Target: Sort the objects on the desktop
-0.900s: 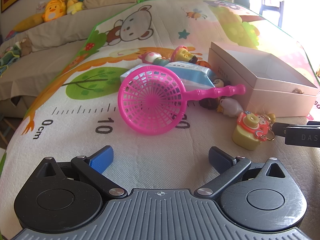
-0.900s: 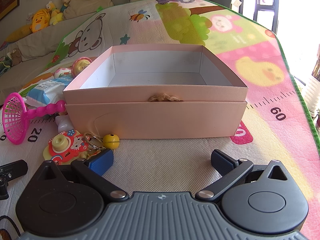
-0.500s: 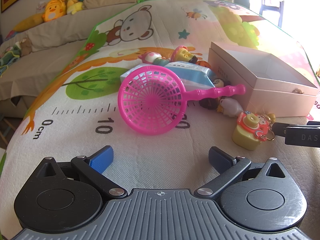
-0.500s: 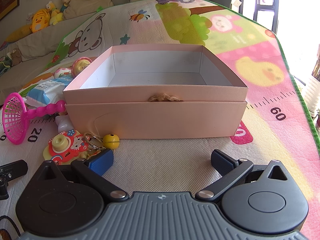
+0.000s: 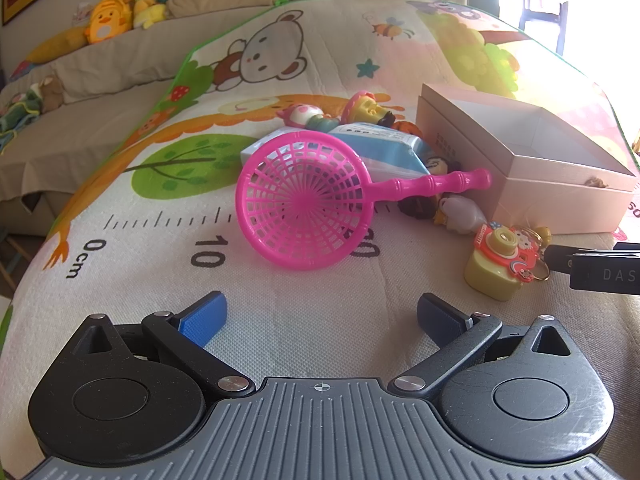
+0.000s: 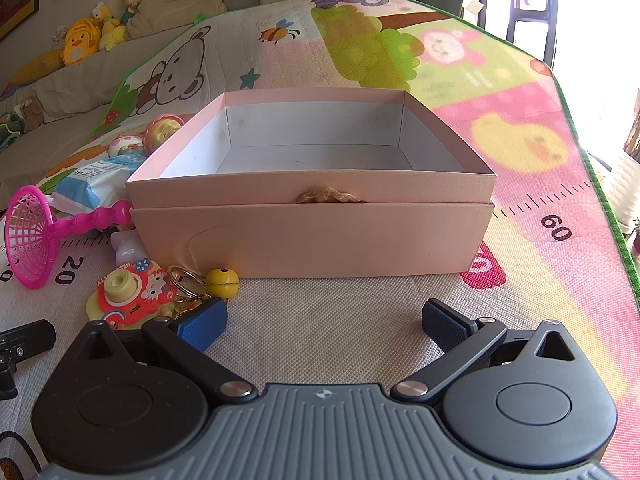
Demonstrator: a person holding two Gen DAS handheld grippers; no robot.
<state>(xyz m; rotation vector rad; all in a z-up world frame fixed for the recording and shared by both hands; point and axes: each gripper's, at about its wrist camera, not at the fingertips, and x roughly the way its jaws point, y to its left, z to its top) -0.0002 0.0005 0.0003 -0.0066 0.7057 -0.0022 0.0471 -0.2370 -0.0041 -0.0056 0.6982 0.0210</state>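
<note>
A pink plastic strainer (image 5: 304, 208) lies tilted on the play mat, handle toward the pink box (image 5: 560, 184). Behind it sit a blue-white tissue pack (image 5: 384, 148) and small figures (image 5: 308, 116). A yellow toy camera keychain (image 5: 500, 260) rests right of the strainer. My left gripper (image 5: 322, 316) hovers open in front of the strainer, nothing between its fingers. In the right wrist view the open pink box (image 6: 312, 216) stands straight ahead with nothing visible inside it, the toy camera (image 6: 132, 296) and a yellow bell (image 6: 222, 282) at its left. My right gripper (image 6: 324, 324) is open before the box.
A cartoon play mat (image 5: 120, 240) with a printed ruler covers the surface. Plush toys (image 5: 108, 20) line a covered sofa behind. The other gripper's black body (image 5: 600, 272) pokes in at the right edge. Bright window light falls from the right.
</note>
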